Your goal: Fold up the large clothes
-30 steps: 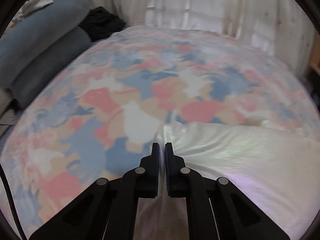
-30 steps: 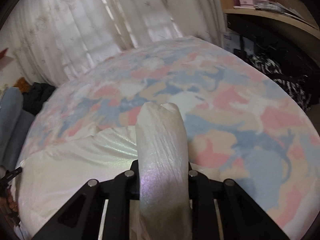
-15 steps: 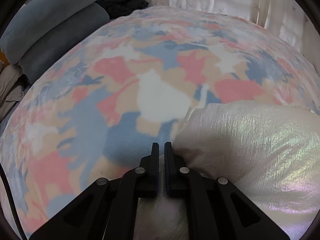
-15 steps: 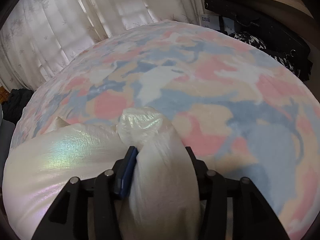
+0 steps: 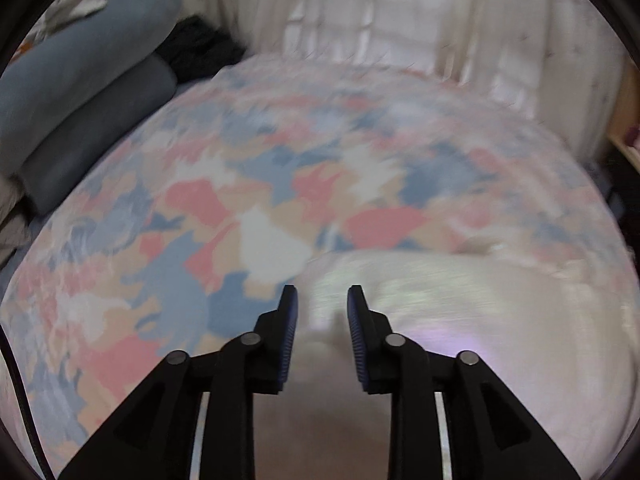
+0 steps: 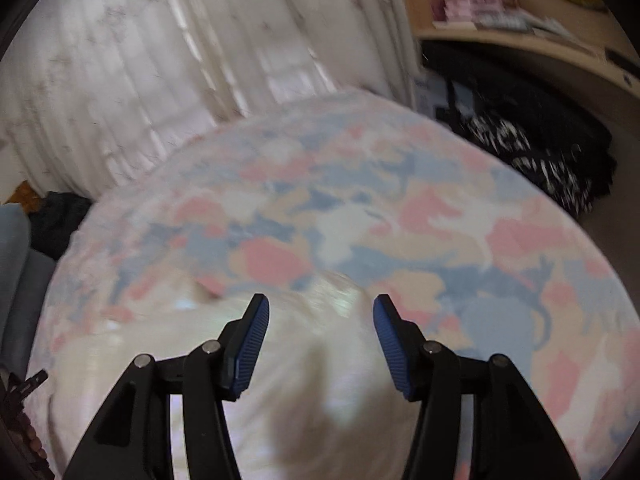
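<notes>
With both grippers' fingers just opened, the garment [image 5: 460, 320] is released on the bed [image 5: 248, 184] — soft, slippery, best pinched at edges.

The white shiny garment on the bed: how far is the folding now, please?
Done: the white shiny garment lies bunched on the patterned blanket, set down. In hand: nothing; the left hand-held gripper and right hand-held gripper have just been opening, and no cloth is pinched between their pads. Left: whether it needs another fold, the blur hides.
</notes>
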The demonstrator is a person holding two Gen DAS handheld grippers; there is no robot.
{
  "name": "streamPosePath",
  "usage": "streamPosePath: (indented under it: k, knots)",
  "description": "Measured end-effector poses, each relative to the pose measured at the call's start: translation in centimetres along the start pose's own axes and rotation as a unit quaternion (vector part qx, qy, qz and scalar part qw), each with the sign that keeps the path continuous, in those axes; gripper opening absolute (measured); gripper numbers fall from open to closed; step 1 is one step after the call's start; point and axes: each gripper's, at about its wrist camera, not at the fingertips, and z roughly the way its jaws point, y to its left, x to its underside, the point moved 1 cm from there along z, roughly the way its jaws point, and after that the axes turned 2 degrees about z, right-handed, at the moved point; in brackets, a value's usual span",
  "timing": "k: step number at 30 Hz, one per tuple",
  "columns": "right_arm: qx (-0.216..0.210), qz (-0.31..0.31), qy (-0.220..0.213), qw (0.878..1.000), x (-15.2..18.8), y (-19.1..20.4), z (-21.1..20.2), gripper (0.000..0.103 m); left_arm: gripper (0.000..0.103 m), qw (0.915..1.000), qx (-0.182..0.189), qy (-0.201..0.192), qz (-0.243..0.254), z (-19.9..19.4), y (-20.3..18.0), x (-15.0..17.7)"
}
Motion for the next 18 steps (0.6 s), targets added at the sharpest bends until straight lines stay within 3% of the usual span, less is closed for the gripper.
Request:
streamPosePath:
  k: [3, 6, 10, 15, 18]
  knots:
    - [-0.032, -0.023, -0.005, 0.999, -0.4, 3.4, -1.9, 0.054, 0.031, 0.9990, 0.029, -0.022, 0.025, -2.6, -3.0, -0.4]
    - [-0.063, -0.044, -0.001, 0.997, 0.2, 7.0, -2.7, 0.054, 0.047, 0.9970, 0.060, -0.033, 0.036, -4.0, -6.0, -0.1]
    - [-0.094, -0.066, 0.016, 0.993, 2.1, 11.5, -1.7, 0.054, 0.047, 0.9950, 0.081, -0.035, 0.047, -3.4, -10.1, 1.1]
    - [-0.107, -0.077, 0.047, 0.990, 5.0, 15.4, 1.8, 0.054, 0.047, 0.9957, 0.078, -0.002, 0.050, 0.2, -13.5, 2.8]
    - [-0.092, -0.100, 0.052, 0.989, 6.6, 17.0, 4.1, 0.054, 0.047, 0.9965, 0.046, -0.006, 0.069, 2.1, -14.8, 3.9]
